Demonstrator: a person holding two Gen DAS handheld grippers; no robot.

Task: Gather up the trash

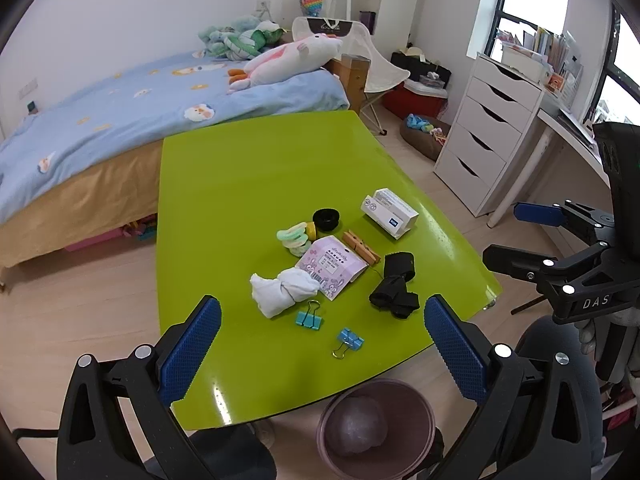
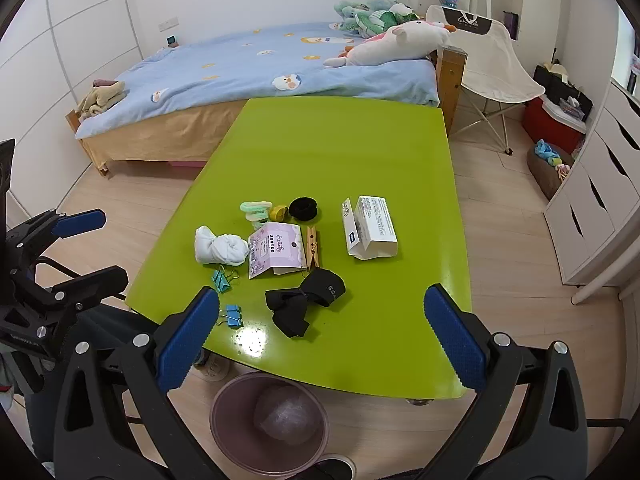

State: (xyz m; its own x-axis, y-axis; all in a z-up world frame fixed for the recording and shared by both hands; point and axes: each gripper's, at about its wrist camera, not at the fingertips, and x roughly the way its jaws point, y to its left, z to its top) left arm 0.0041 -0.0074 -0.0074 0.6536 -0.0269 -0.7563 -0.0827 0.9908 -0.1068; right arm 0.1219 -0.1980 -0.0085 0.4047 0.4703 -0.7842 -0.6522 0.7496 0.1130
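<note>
Left wrist view showed the left gripper spread wide and empty above the table's near edge, and the right gripper likewise spread and empty. Below that edge a mauve bin stood on the floor. On the green table, near the near edge, lay two blue binder clips, a black cloth strap and a white sock bundle. Farther in sat a pink packet, a wooden clothespin, hair ties and a white box.
</note>
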